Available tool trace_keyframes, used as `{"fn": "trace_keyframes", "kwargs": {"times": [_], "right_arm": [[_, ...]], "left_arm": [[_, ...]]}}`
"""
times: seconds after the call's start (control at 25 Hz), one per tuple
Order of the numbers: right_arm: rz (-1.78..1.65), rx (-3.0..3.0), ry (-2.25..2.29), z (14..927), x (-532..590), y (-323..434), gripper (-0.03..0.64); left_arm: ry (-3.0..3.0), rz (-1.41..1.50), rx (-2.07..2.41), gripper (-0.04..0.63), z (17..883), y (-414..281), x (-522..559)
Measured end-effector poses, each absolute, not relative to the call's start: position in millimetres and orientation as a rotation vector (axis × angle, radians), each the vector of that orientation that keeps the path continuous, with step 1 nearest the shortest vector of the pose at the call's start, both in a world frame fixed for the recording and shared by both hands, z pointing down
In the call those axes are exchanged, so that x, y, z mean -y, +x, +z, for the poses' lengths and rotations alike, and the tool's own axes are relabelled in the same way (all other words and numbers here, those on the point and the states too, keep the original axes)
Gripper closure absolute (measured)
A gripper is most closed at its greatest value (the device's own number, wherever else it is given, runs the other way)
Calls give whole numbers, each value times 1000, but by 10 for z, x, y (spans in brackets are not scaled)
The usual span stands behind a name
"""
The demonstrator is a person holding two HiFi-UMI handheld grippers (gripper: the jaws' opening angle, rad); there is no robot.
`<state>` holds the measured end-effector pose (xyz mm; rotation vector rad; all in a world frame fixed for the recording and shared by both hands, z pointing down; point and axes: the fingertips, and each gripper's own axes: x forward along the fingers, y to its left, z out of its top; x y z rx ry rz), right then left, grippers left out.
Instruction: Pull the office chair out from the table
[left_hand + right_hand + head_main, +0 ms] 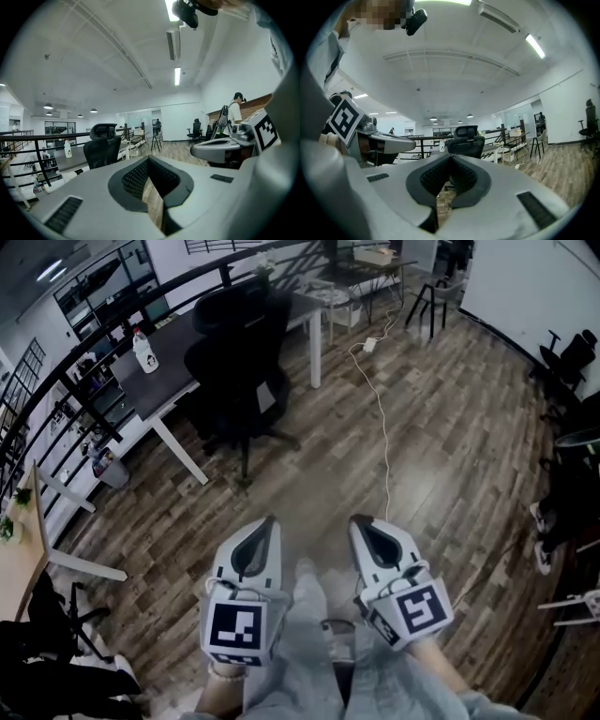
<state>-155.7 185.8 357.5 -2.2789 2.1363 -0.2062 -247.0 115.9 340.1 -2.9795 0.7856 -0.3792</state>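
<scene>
Ahead-left across the wooden floor [441, 456] stands the black high-backed office chair [239, 362], nearer the left gripper [263, 521] than the right gripper [362, 520] (both pressed together, empty).

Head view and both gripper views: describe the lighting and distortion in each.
Head view: dim, the office chair a near-featureless dark shape, floor planks bowed by the lens. Left gripper view: bright, a ceiling light strip glaring white, black fisheye corners. Right gripper view: likewise bright, with a round black vignette.

All views toward distant office chair [239, 357]
</scene>
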Motion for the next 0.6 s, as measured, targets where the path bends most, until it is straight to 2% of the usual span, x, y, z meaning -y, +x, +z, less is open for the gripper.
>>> {"fn": "trace_keyframes", "kwargs": {"times": [0.6], "right_arm": [[-191, -2152, -2296, 3511, -151, -674, 614]], "left_arm": [[-3002, -385, -754, 597, 3298, -1550, 527]]}}
